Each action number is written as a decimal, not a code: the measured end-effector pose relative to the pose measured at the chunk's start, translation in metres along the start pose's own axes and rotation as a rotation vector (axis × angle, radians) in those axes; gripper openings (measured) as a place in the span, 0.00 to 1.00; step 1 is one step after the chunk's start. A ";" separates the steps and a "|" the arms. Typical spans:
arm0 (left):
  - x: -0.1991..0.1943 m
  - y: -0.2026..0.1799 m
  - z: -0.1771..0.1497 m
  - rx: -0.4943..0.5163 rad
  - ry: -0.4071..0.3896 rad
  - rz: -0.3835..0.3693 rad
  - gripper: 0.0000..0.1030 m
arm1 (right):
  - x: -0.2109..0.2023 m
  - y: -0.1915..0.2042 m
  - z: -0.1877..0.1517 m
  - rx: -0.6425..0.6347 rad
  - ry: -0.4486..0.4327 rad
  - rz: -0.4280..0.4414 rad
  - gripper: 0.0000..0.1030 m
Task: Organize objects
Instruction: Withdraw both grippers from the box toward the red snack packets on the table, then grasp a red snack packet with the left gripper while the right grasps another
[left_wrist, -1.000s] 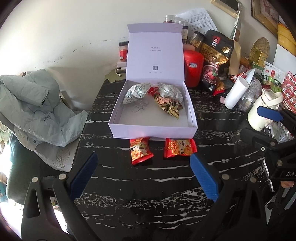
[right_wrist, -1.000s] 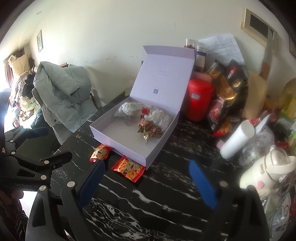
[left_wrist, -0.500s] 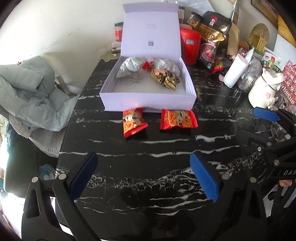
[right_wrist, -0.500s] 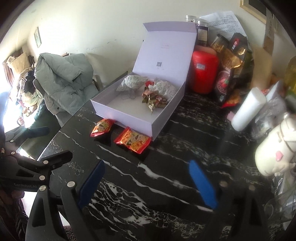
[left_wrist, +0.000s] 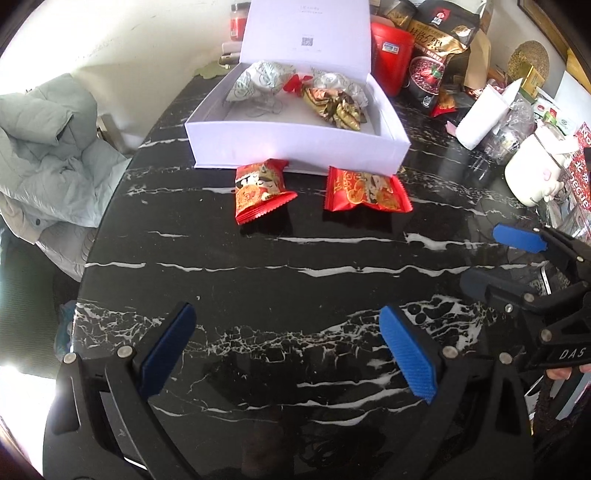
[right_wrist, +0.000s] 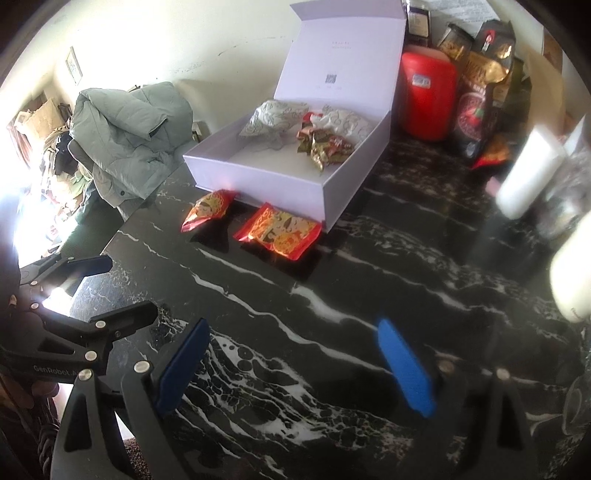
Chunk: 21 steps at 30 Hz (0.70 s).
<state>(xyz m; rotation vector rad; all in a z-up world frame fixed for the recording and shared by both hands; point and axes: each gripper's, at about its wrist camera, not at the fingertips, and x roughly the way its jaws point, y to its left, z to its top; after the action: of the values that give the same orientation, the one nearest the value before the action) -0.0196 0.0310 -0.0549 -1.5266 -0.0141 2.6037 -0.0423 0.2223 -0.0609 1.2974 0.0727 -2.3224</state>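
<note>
Snack packets: two red ones lie flat on the black marbled counter (left_wrist: 295, 266), both just in front of the open lavender gift box (left_wrist: 295, 144); left red packet (left_wrist: 263, 190) tilted, right red packet (left_wrist: 367, 190) lying wide, the two apart from each other; both touch or nearly touch the box's front wall, cannot tell which. Inside the box, toward its back: silver-patterned pouch (left_wrist: 258, 83), second silver pouch (left_wrist: 336, 83), small red wrapper (left_wrist: 295, 83) between them, gold-and-brown wrapper (left_wrist: 338, 109) in front; lid stands upright at the rear.

Left gripper (left_wrist: 288, 345): jaws released, wide apart, nothing between them, low over bare counter well short of the packets. Right gripper (right_wrist: 291, 363): jaws likewise spread and empty, over counter to the right of the left one.

Change against the frames a second ago: both views now look down more steeply; the box and packets sit higher in each view; more bare counter shows between jaws and packets; packets and box contents unmoved.

Clutter right of the box: red canister (left_wrist: 391, 57), dark cereal bag (left_wrist: 439, 55), white mug (left_wrist: 532, 173). Grey-green padded jacket (left_wrist: 44, 155) heaped left of the counter.
</note>
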 end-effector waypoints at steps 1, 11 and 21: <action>0.003 0.002 0.001 -0.002 0.003 -0.001 0.97 | 0.006 0.000 0.001 0.003 0.010 0.004 0.91; 0.022 0.019 0.024 -0.025 0.014 0.004 0.97 | 0.036 0.000 0.024 -0.005 0.042 0.027 0.91; 0.032 0.029 0.053 -0.026 0.008 -0.011 0.97 | 0.055 -0.004 0.053 0.004 0.061 0.040 0.91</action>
<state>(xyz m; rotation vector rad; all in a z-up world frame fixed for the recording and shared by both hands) -0.0842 0.0085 -0.0588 -1.5405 -0.0553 2.5985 -0.1104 0.1905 -0.0774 1.3600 0.0616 -2.2507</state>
